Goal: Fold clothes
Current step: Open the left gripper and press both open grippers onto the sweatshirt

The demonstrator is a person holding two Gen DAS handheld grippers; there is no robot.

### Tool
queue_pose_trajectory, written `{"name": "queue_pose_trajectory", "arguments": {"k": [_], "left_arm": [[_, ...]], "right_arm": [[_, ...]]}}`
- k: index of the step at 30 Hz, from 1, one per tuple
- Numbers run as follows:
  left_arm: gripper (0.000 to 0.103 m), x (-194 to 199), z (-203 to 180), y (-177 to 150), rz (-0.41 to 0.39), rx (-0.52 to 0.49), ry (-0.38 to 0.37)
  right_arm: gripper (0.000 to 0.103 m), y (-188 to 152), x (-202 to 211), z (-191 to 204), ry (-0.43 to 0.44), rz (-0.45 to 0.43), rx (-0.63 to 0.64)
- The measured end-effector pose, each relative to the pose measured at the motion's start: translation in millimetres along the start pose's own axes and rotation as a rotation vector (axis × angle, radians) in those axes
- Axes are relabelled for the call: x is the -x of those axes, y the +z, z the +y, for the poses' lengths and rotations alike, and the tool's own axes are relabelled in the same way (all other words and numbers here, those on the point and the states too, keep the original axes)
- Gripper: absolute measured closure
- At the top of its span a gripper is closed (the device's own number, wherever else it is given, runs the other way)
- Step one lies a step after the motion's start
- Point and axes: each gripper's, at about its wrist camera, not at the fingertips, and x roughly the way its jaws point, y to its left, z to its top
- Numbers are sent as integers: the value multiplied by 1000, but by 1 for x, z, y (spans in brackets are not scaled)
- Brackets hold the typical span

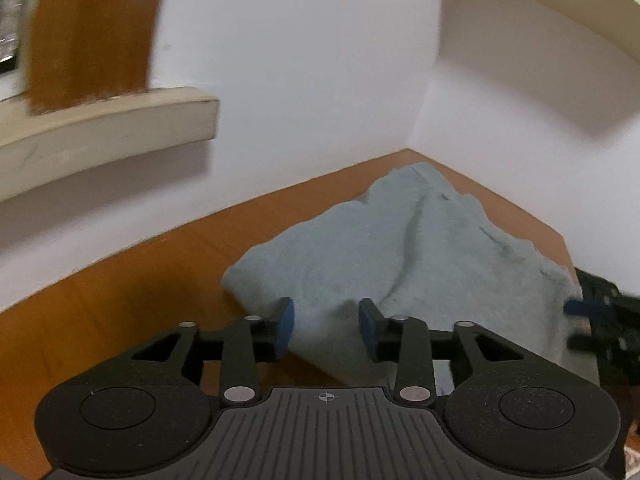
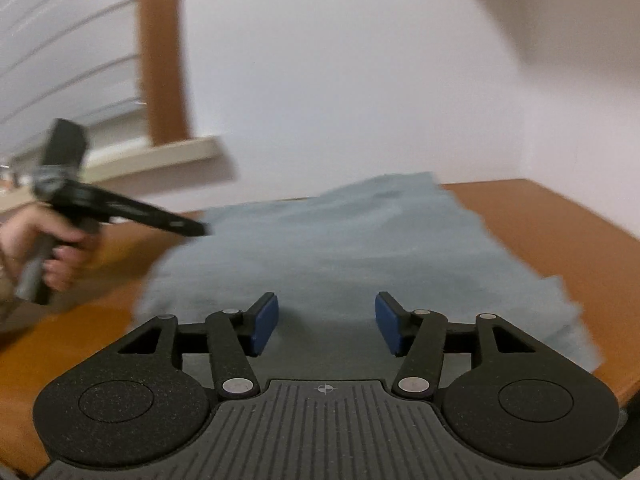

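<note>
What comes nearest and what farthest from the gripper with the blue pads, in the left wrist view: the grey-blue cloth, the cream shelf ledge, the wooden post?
Measured from the left gripper:
1. Grey-blue cloth, right at the pads, centre.
2. Cream shelf ledge, up on the left.
3. Wooden post, above that ledge, top left.

I see a cloth (image 1: pixel 400 256) — soft, fuzzy, matt pale blue fabric. Table (image 1: pixel 120 300) looks like smooth orange-brown wood with slight sheen. My left gripper (image 1: pixel 326 326) is matt black plastic with dull blue pads (image 1: pixel 286 326) — metal pins. Wall (image 1: pixel 300 60) plain matt white.
</note>
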Motion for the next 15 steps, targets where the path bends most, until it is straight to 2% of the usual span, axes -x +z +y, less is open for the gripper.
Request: {"name": "queue_pose_trajectory", "arguments": {"k": [3, 5, 8, 11, 15], "left_arm": [[61, 11, 9, -8, 1, 77, -13], [55, 12, 14, -10, 9, 131, -18], [53, 14, 17, -11, 13, 174, -13], [53, 13, 13, -11, 20, 192, -16], [53, 16, 0, -12, 1, 155, -11]], "right_arm": [[44, -2, 2, 22, 44, 11, 10], [43, -4, 4, 32, 69, 27, 10], [43, -9, 3, 46, 82, 47, 37], [43, -14, 7, 56, 71, 57, 74], [42, -17, 17, 58, 52, 58, 70]]}}
